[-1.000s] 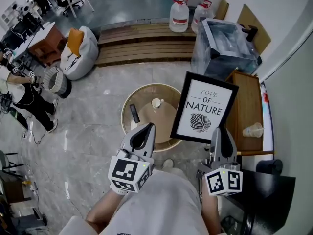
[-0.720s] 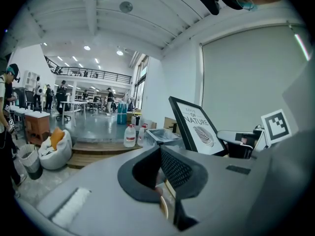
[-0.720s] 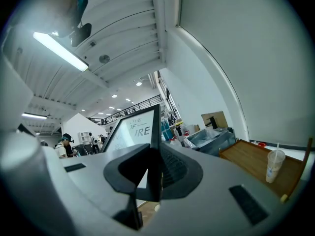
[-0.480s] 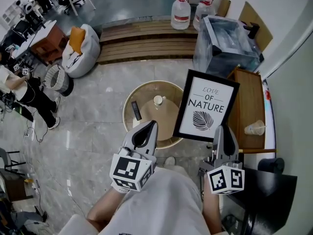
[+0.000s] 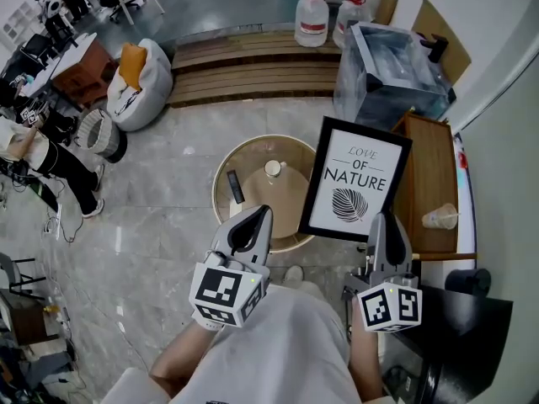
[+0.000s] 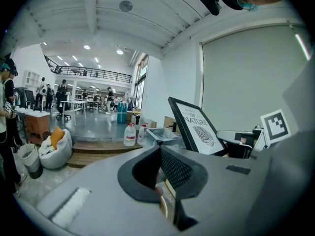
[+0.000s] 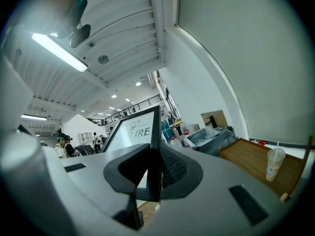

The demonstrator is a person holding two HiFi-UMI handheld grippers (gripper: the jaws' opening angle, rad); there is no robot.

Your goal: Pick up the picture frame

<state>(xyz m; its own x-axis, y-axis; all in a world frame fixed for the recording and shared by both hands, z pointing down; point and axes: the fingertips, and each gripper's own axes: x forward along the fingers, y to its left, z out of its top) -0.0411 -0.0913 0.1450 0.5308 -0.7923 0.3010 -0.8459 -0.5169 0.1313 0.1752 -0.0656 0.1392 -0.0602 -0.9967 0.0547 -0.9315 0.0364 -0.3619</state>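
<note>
Head view: my right gripper (image 5: pixel 381 220) has its jaws closed on the lower edge of the picture frame (image 5: pixel 357 179), which is lifted between the round tabletop (image 5: pixel 249 160) and the wooden tabletop (image 5: pixel 428 175). A plastic cup (image 5: pixel 439 218) stands near.

Left gripper view: my left gripper (image 6: pixel 160 154) has its jaws together, with nothing in them.

Right gripper view: the thin black edge sits between my jaws. I judge the frame stiff and light, but its front fragile and smooth. Held at one edge, it may swing.
</note>
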